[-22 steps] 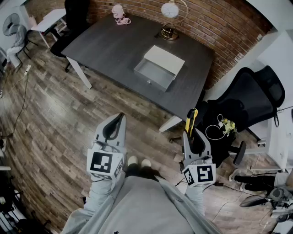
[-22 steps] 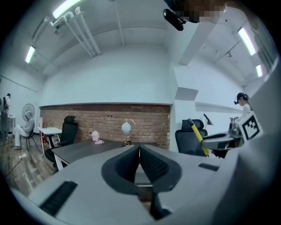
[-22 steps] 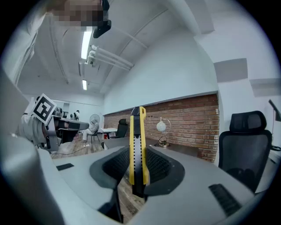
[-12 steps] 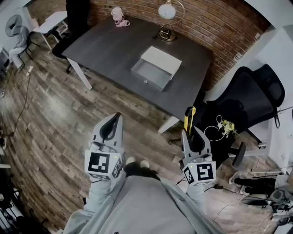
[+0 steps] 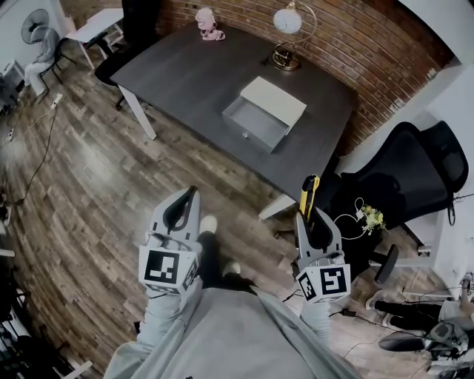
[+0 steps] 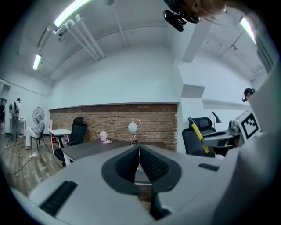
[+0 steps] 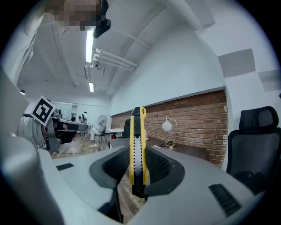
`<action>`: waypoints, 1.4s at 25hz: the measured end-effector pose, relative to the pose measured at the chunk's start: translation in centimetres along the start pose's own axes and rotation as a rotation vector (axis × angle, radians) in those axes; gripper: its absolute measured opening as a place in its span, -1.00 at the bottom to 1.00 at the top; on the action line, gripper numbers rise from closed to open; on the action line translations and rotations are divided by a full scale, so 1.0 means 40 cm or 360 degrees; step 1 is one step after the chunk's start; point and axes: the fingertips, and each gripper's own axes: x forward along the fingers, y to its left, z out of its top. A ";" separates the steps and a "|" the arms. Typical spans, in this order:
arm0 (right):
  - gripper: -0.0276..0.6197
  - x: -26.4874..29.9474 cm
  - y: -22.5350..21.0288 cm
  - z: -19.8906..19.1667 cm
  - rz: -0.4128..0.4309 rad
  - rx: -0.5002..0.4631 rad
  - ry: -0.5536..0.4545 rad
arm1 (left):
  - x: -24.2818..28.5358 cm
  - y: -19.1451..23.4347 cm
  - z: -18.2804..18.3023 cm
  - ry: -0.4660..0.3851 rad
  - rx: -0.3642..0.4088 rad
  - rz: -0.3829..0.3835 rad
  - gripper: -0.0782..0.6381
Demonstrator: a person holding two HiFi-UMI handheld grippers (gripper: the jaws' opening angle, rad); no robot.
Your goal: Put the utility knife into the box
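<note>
A yellow and black utility knife (image 5: 309, 195) (image 7: 137, 149) stands upright in my right gripper (image 5: 314, 222) (image 7: 138, 165), whose jaws are shut on it. My left gripper (image 5: 185, 207) (image 6: 139, 160) is shut with nothing between its jaws. Both are held above the wooden floor, well short of the dark table (image 5: 185, 74). On that table lies the grey box (image 5: 265, 112), a shallow open drawer with its hollow facing up. In the left gripper view the knife (image 6: 198, 135) shows at the right.
A globe lamp (image 5: 287, 33) and a small pink object (image 5: 207, 22) stand at the table's far edge by the brick wall. A black office chair (image 5: 404, 174) is on the right, beside the table's corner. Another chair and a small white table (image 5: 96, 26) stand at the far left.
The head view has shifted a little; the table and box sit slightly lower and further right in the picture. Both grippers hold the same pose, the knife still in the right one.
</note>
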 end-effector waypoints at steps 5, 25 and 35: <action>-0.53 0.104 0.016 0.002 0.0027 0.0001 0.0011 | 0.061 0.073 -0.002 0.0005 -0.0001 0.0003 -0.72; -0.53 0.630 0.031 0.060 -0.0106 0.0019 0.0066 | 0.460 0.467 0.025 0.0026 -0.0016 -0.0148 -0.72; -0.53 0.674 0.020 0.038 -0.0206 0.0045 0.0145 | 0.521 0.514 -0.001 0.0071 -0.0037 -0.0229 -0.73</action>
